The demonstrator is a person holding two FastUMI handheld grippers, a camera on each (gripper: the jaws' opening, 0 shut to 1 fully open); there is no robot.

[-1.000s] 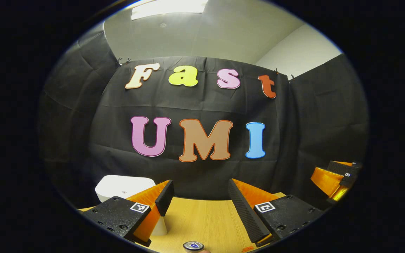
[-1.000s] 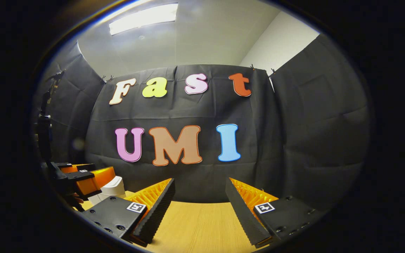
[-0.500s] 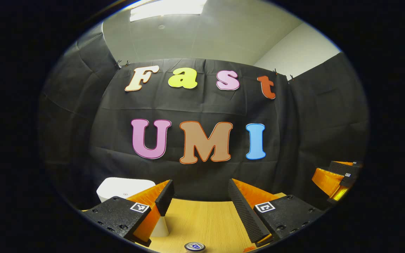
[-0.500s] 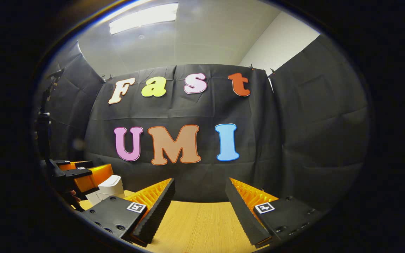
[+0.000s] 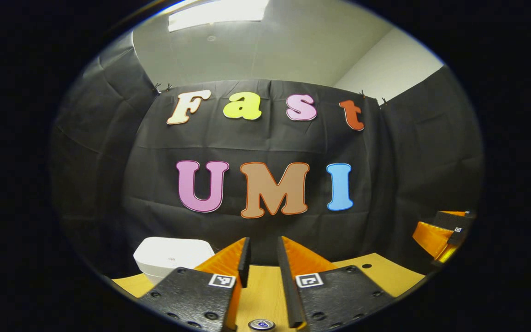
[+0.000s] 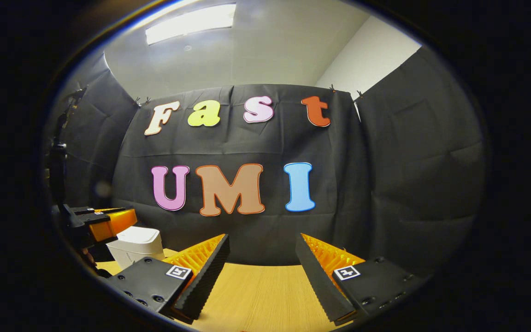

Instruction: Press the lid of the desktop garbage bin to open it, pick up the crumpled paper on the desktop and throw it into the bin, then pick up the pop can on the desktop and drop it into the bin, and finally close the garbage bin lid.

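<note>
The white desktop bin (image 5: 173, 256) stands with its lid down at the lower left of the left gripper view, left of and beyond my left gripper (image 5: 262, 240). That gripper's fingers are drawn close together, with a narrow gap and nothing between them. The pop can's top (image 5: 261, 324) peeks in at the bottom edge, just below the fingers. In the right gripper view my right gripper (image 6: 262, 240) is wide open and empty above the wooden table (image 6: 256, 295). Far to its left are the bin (image 6: 136, 244) and the left gripper (image 6: 104, 221).
The black cloth wall closes off the back and sides. The right gripper (image 5: 440, 230) shows at the far right of the left gripper view, beyond the table (image 5: 385, 276). A dark stand (image 6: 58, 175) rises at the left edge of the right gripper view.
My left gripper's fingers have closed from wide open to a narrow gap, and the view has tipped down a little. The right gripper has stayed still and open.
</note>
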